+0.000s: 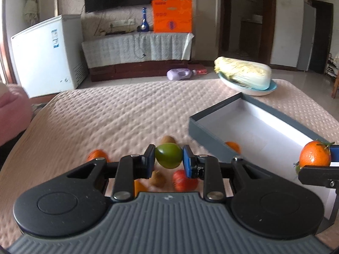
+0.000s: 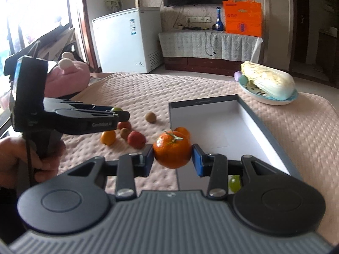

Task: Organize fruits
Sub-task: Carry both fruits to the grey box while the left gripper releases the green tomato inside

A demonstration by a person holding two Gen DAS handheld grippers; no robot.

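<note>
The R gripper (image 2: 172,155) is pinching a tangerine (image 2: 172,149) between its blue pads, stem and leaf up, held off the cloth right at the near-left corner of the grey box (image 2: 252,110). The box opening lies ahead and to the right of the jaws, w/ its long axis running near-to-far, so the drop looks like a short push fwd-right. One orange (image 2: 182,131) is already inside by the left wall, and a green fruit (image 2: 234,183) shows near the front edge. The L gripper (image 1: 168,157) is closed on a green fruit (image 1: 168,156), lifted above the loose pile on the bedspread (image 1: 127,114): kiwis (image 1: 157,178), a red one (image 1: 184,181), an orange one (image 1: 97,155). From it the box sits to the right and farther off, so R is nearer and prob goes first; L then has to cross right.
</note>
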